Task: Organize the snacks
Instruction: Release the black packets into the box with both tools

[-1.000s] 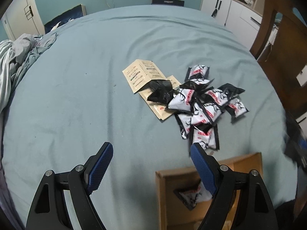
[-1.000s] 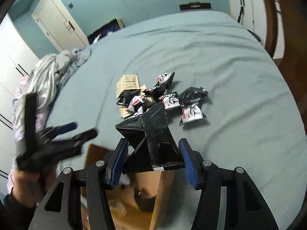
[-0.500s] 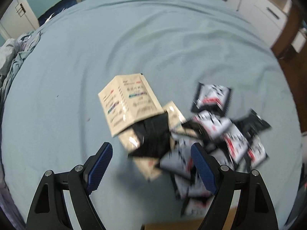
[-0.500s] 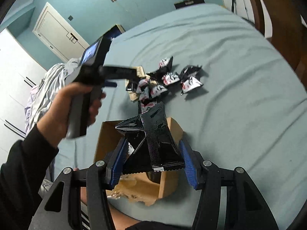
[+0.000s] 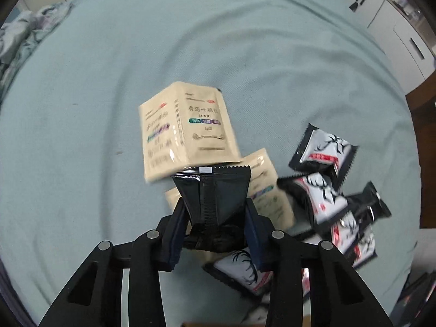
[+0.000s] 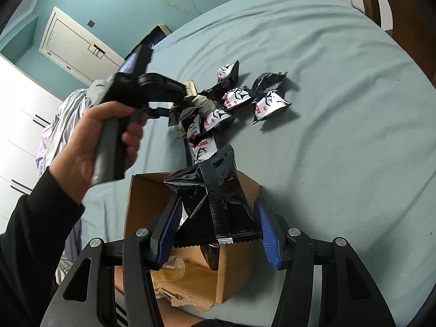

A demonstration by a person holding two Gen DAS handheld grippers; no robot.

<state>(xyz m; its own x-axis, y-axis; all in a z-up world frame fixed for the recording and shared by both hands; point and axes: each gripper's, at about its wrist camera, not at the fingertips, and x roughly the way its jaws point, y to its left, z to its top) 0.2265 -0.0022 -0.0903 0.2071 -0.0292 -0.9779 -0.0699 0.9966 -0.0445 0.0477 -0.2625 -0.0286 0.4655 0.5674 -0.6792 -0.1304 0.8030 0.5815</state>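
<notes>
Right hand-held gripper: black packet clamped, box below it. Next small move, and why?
Probably open the jaws and drop it. The right hand-held gripper pinches a black snack packet directly over the open cardboard box, nothing between them. The left hand-held gripper, its jaws just closed on another black packet from the pile, stays clear of the box.

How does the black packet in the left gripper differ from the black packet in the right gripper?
The left gripper, whose jaws have just closed, holds its black packet low over the beige sachets in the pile. The right gripper holds its black packet over the open cardboard box. The left packet's serrated edge points away from its camera, the right packet's toward it. Both are glossy black, back seam showing.
</notes>
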